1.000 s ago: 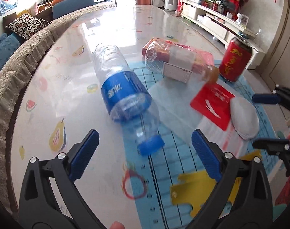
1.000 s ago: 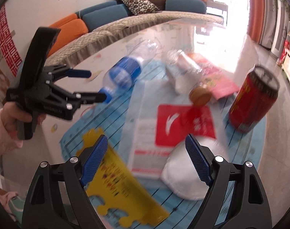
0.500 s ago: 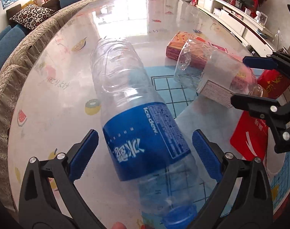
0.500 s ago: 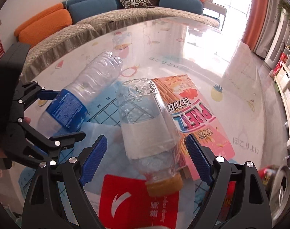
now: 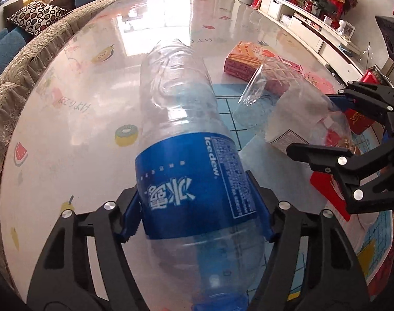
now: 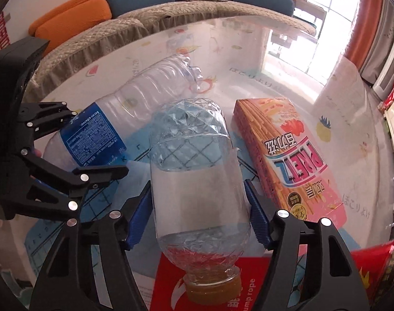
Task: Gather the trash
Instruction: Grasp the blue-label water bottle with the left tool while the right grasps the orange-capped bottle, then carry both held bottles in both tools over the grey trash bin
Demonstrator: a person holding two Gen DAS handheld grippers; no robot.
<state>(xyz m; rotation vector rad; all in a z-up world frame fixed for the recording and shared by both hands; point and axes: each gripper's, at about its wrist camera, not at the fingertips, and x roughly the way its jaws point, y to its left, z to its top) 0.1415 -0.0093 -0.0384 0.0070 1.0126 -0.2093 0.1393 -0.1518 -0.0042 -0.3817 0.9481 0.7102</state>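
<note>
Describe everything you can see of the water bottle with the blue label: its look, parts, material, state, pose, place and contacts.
The water bottle is clear, thin, ribbed plastic with a blue wrap label printed "ice dew" and white Chinese characters, and a blue cap at the end nearest the left wrist camera. It looks empty. It lies on its side on the glossy table, base pointing away. The left hand-held gripper has its blue pads pressed against the label on both sides. A second clear bottle lies close beside it.
</note>
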